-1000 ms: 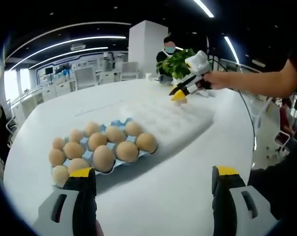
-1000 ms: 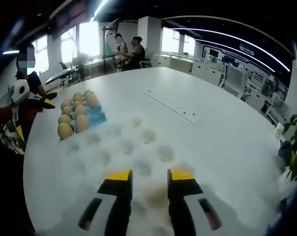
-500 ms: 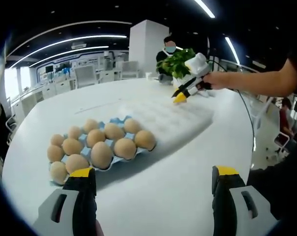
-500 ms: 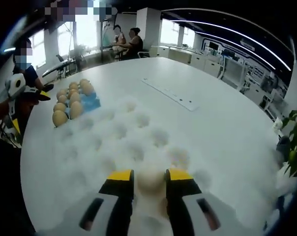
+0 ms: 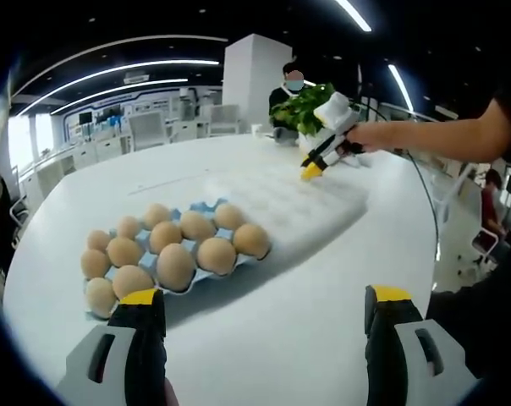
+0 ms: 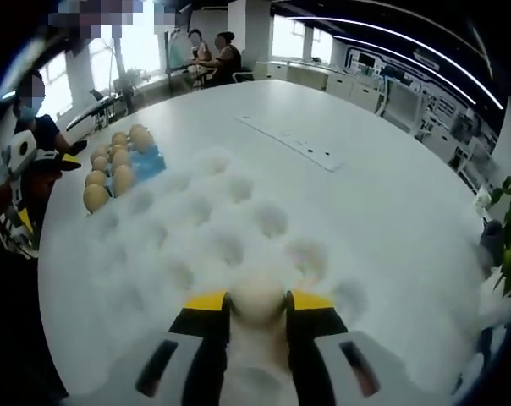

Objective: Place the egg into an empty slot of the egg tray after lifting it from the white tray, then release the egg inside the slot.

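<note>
In the left gripper view, the egg tray (image 5: 167, 258) lies on the desk (image 5: 323, 321), just beside the white tray's (image 5: 289, 207) near end; its free slots look to be at the far blue edge, so the carry should end low over one of those. The left gripper (image 5: 264, 326) hangs near the egg tray, fingers (image 5: 137, 326) wide apart, holding nothing.

In the right gripper view, the right gripper (image 6: 257, 306) has its fingers clamped on the egg (image 6: 257, 298), over the white tray's (image 6: 188, 228) end far from the egg tray (image 6: 116, 165). Keep the squeeze gentle and lift straight.

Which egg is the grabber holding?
The pale egg pinched between the right gripper jaws; the brown eggs sit far off in the blue tray.
</note>
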Tool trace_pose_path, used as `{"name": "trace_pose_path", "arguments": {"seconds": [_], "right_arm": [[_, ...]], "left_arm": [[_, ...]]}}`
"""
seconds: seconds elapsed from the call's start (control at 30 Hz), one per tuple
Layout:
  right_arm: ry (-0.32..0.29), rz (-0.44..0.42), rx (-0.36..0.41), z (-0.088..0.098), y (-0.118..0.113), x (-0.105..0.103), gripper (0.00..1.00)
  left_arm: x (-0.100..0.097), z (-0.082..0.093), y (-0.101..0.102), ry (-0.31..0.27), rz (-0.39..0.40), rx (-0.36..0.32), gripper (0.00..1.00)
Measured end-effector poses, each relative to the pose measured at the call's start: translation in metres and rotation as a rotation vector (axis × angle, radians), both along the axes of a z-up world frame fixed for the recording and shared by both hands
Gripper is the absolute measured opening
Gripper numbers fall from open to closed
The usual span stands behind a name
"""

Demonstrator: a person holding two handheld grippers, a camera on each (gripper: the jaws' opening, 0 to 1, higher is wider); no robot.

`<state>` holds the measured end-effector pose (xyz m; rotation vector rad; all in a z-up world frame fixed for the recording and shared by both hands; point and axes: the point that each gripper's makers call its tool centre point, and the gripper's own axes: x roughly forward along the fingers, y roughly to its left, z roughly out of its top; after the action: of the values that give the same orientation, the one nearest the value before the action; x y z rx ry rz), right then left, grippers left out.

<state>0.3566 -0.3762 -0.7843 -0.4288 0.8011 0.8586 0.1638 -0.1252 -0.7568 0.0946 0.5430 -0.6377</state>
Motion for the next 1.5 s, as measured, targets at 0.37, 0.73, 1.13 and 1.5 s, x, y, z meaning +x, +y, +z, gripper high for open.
{"name": "trace_pose_path", "arguments": {"seconds": [0.37, 0.73, 1.13, 1.5], "right_arm": [[-0.006, 0.006, -0.049, 0.000, 0.001, -0.001, 0.26], [-0.047, -0.029, -0.007, 0.012, 0.003, -0.003, 0.26], [-0.076, -0.025, 0.035, 0.033, 0.012, -0.006, 0.26], [-0.106, -0.001, 0.049, 0.045, 0.026, -0.006, 0.26]], "left_arm": [[0.001, 0.001, 0.007, -0.007, 0.011, 0.007, 1.00], [-0.004, 0.003, 0.014, -0.006, 0.014, 0.020, 1.00], [0.001, 0.008, 0.011, -0.020, 0.009, 0.016, 1.00], [0.000, 0.009, 0.013, -0.024, 0.013, 0.006, 1.00]]}}
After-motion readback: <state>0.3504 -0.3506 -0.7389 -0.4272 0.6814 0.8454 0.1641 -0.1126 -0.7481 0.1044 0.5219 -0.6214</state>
